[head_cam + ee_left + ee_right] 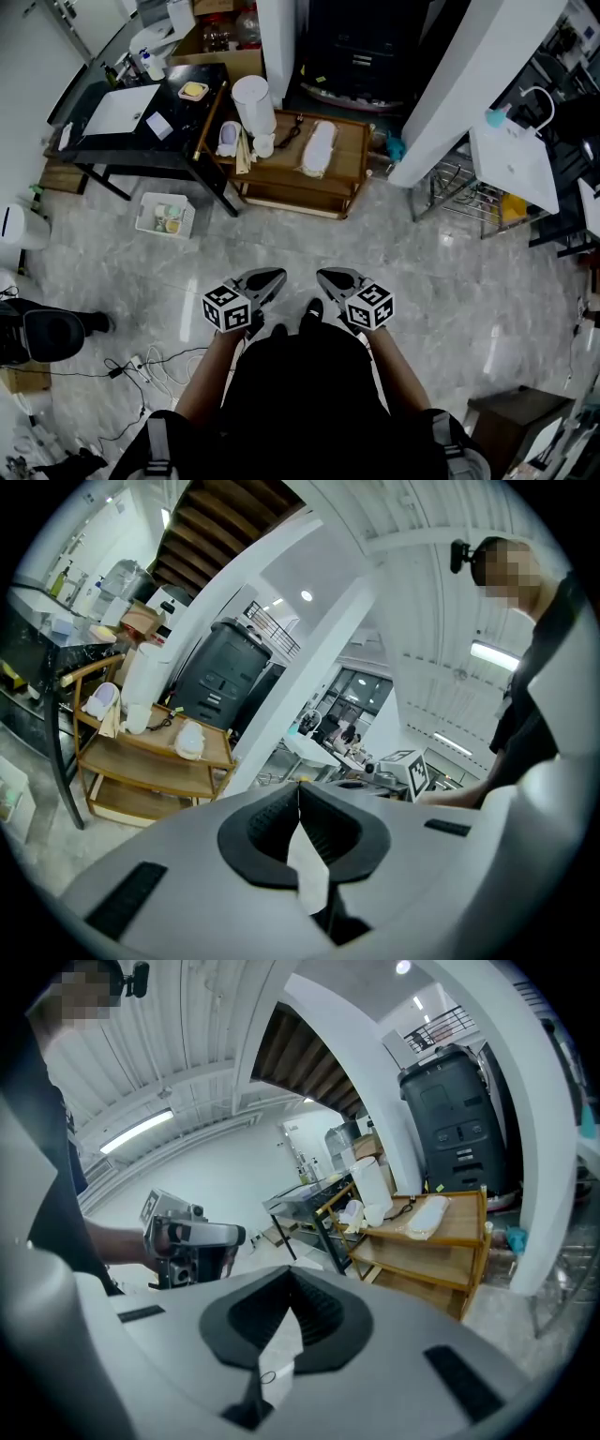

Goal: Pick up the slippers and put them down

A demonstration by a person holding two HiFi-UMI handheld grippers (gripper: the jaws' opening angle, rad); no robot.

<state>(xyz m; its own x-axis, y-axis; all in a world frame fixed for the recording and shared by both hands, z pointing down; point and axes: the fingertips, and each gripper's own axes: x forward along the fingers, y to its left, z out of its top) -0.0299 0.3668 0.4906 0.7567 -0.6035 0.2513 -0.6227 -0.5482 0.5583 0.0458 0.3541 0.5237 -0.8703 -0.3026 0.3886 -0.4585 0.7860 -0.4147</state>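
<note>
A white slipper (317,148) lies on top of a low wooden shelf (349,171) far ahead of me. A second, pale slipper (230,138) leans at the shelf's left end. The left gripper view shows both slippers, the flat one (190,740) and the leaning one (101,700), and so does the right gripper view, flat one (427,1213) and leaning one (352,1211). My left gripper (265,281) and right gripper (335,279) are held side by side close to my body, over the marble floor. Both are shut and hold nothing. They are well short of the shelf.
A white cylinder bin (253,103) stands on the shelf. A black table (141,141) is left of it, with a plastic box (165,215) on the floor beside it. A white pillar (469,94) and wire rack (459,192) stand at the right. Cables (141,366) trail at lower left.
</note>
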